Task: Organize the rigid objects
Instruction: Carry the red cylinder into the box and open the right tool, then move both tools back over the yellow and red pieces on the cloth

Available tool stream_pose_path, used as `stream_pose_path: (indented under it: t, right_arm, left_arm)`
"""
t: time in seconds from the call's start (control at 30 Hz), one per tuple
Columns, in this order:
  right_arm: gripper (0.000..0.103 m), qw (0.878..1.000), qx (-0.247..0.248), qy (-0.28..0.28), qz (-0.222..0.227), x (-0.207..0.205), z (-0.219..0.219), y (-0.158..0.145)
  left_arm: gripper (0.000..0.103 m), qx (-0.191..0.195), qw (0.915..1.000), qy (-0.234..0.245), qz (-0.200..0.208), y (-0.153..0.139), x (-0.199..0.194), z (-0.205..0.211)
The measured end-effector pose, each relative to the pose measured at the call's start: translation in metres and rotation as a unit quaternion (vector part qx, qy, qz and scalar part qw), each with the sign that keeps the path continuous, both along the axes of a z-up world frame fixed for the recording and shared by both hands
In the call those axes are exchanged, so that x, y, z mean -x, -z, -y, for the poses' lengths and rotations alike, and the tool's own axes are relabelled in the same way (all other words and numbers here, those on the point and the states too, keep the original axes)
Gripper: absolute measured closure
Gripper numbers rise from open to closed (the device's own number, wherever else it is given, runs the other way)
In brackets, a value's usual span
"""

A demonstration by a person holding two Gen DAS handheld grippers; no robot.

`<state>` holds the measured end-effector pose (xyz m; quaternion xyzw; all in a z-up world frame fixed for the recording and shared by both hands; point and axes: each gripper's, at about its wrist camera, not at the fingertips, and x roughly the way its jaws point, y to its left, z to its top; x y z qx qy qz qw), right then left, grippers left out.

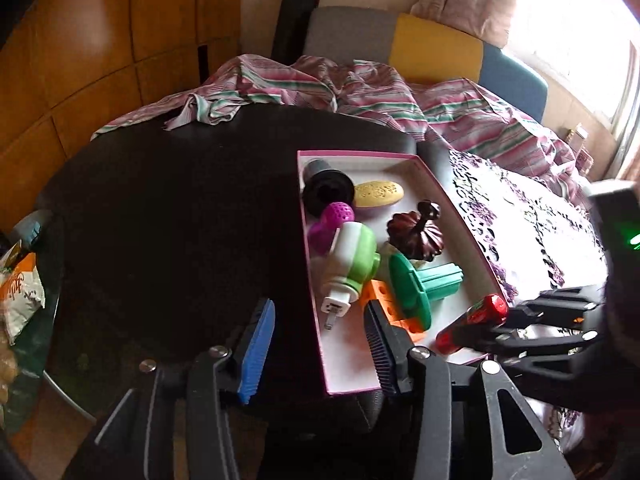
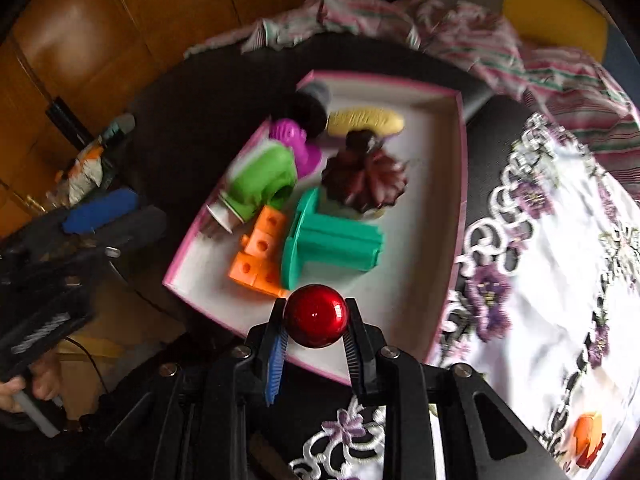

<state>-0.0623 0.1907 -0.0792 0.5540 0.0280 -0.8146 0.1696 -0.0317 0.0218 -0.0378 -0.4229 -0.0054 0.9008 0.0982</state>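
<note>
A pink-rimmed white box [image 1: 360, 154] sits on the dark table. In it lie a black cylinder [image 1: 326, 190], a yellow oval [image 1: 378, 194], a magenta ball [image 1: 334, 220], a green-and-white plug [image 1: 350, 264], a dark red pumpkin-shaped lid [image 1: 418, 234], a teal spool [image 1: 420, 288] and orange blocks [image 1: 384, 300]. My left gripper [image 1: 318, 346] stands open above the box's near left rim, with nothing held. My right gripper [image 2: 316, 308] is shut on a shiny red cylinder [image 2: 316, 316] over the box's near edge [image 2: 304, 364]. The left view shows that cylinder [image 1: 472, 322] at the box's right corner.
A white cloth with purple embroidery [image 1: 520, 220] lies right of the box, and an orange piece [image 2: 586, 436] rests on it. Striped fabric [image 1: 360, 84] is bunched at the table's far side. A snack bag [image 1: 20, 288] sits at the left edge. A hand [image 2: 36, 384] holds the left gripper's handle.
</note>
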Motion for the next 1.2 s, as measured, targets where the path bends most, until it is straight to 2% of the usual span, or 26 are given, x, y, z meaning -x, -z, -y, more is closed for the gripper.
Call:
stream_pose_path:
  t: [0.27, 0.37, 0.57, 0.6, 0.73, 1.2]
  right_arm:
    - [0.078, 0.999, -0.015, 0.033, 0.005, 0.028, 0.001, 0.024]
    - [0.078, 0.999, -0.025, 0.035, -0.01, 0.029, 0.004, 0.027]
    - [0.078, 0.999, -0.028, 0.044, -0.017, 0.026, 0.004, 0.029]
    - [0.078, 0.998, -0.027, 0.044, -0.018, 0.027, 0.004, 0.028]
    - [0.065, 0.999, -0.022, 0.045, -0.015, 0.023, 0.004, 0.028]
    - [0.06, 0.997, 0.016, 0.066, -0.046, 0.002, -0.004, -0.001]
  left_arm:
    - [0.055, 0.002, 0.9999, -0.009, 0.005, 0.004, 0.002, 0.004]
    - [0.051, 0.005, 0.9999, -0.01, 0.004, 0.005, 0.002, 0.004]
    - [0.051, 0.007, 0.9999, -0.011, 0.003, 0.003, 0.001, 0.003]
    - [0.05, 0.007, 0.9999, -0.01, 0.002, 0.003, 0.001, 0.003]
    - [0.047, 0.01, 0.9999, -0.011, -0.003, 0.0, 0.0, 0.003]
    - [0.047, 0.017, 0.9998, -0.008, -0.01, -0.004, -0.003, 0.0]
